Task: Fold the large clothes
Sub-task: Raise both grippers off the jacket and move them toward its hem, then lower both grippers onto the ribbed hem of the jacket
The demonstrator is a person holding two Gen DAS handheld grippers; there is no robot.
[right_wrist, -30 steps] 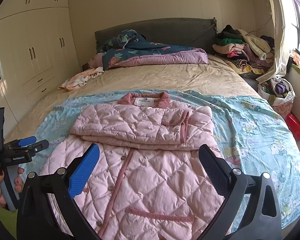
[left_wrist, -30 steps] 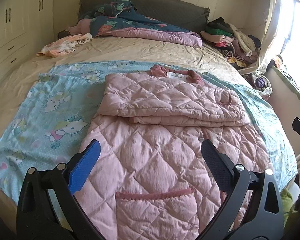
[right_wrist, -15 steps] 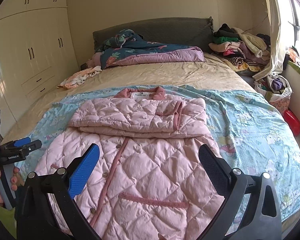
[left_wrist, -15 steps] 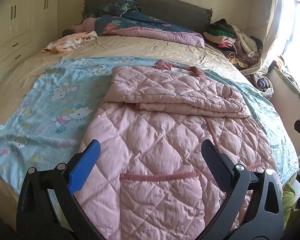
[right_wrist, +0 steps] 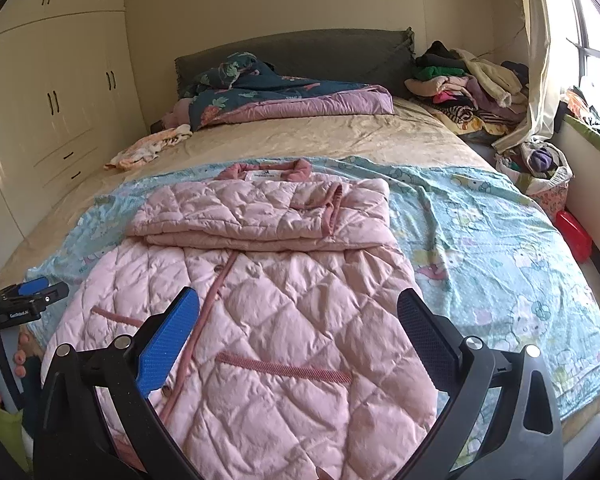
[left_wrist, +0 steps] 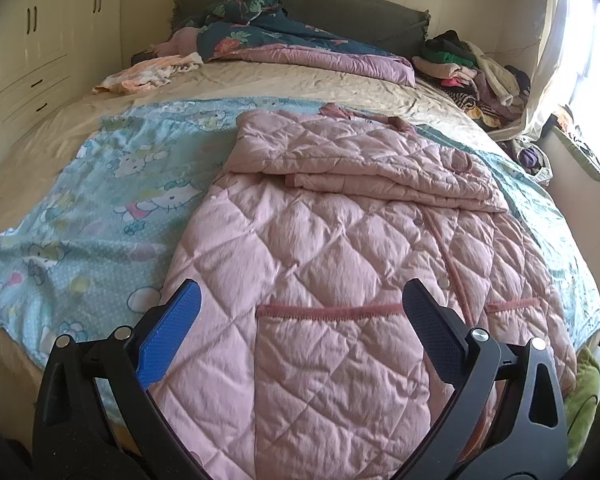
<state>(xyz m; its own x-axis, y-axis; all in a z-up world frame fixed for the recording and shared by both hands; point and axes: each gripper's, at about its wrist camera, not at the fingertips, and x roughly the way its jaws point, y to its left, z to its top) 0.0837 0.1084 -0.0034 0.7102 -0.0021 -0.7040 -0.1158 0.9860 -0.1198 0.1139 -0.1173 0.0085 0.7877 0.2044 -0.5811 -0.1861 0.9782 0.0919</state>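
Observation:
A pink quilted coat (left_wrist: 340, 248) lies front up on a light blue cartoon sheet (left_wrist: 112, 200) on the bed, both sleeves folded across its chest. It also shows in the right wrist view (right_wrist: 268, 280). My left gripper (left_wrist: 300, 312) is open and empty, above the coat's lower left part by a pocket. My right gripper (right_wrist: 296, 316) is open and empty, above the coat's lower right part. The left gripper shows at the left edge of the right wrist view (right_wrist: 24, 304).
A dark floral duvet (right_wrist: 276, 92) lies at the headboard. A pile of clothes (right_wrist: 468, 84) sits at the bed's far right corner. A small garment (right_wrist: 148, 148) lies far left. White wardrobes (right_wrist: 40, 120) stand to the left. A basket (right_wrist: 548, 172) and a red box (right_wrist: 574, 236) sit on the floor at right.
Both grippers have drawn back and lower toward the coat's hem end; more of the lower coat and its pockets shows. The coat has not moved.

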